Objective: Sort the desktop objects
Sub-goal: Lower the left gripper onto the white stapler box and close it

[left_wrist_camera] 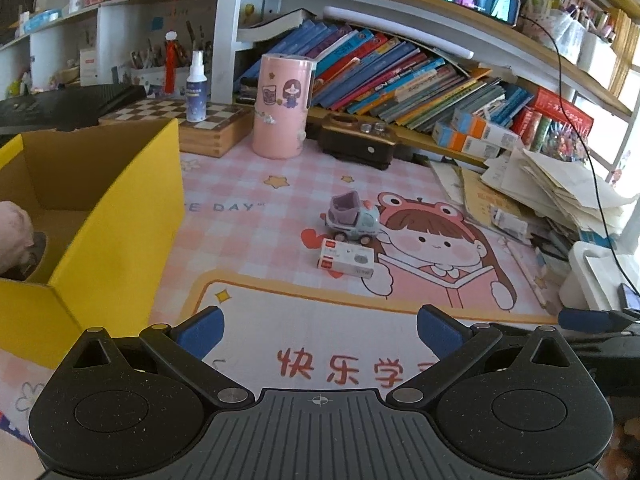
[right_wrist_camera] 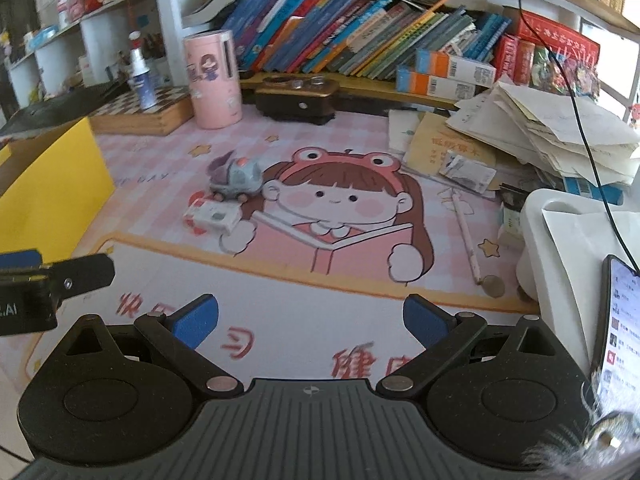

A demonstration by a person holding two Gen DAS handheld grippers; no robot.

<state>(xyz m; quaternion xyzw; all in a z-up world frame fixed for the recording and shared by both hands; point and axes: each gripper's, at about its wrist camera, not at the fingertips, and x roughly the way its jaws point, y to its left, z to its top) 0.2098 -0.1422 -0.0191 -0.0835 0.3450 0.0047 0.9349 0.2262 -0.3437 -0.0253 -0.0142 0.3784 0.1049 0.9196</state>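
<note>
A grey and purple toy truck (left_wrist_camera: pixel 353 217) (right_wrist_camera: pixel 236 178) stands on the pink desk mat, with a small white and red box (left_wrist_camera: pixel 346 258) (right_wrist_camera: pixel 211 216) just in front of it. A yellow cardboard box (left_wrist_camera: pixel 100 216) (right_wrist_camera: pixel 52 184) sits open at the left, with a pink soft thing (left_wrist_camera: pixel 14 236) inside. A pink pencil (right_wrist_camera: pixel 466 236) and a coin (right_wrist_camera: pixel 493 286) lie on the mat at the right. My left gripper (left_wrist_camera: pixel 320 330) is open and holds nothing, low over the mat's near edge. My right gripper (right_wrist_camera: pixel 310 322) is open too, with the left gripper's finger at its left.
A pink cylinder container (left_wrist_camera: pixel 282 106), a spray bottle (left_wrist_camera: pixel 197 88) on a chessboard box (left_wrist_camera: pixel 188 120), and a brown pencil sharpener (left_wrist_camera: pixel 358 140) stand at the back. Leaning books fill the shelf (left_wrist_camera: pixel 400 76). Loose papers (right_wrist_camera: pixel 552 128), a white container (right_wrist_camera: pixel 560 240) and a phone (right_wrist_camera: pixel 618 328) crowd the right.
</note>
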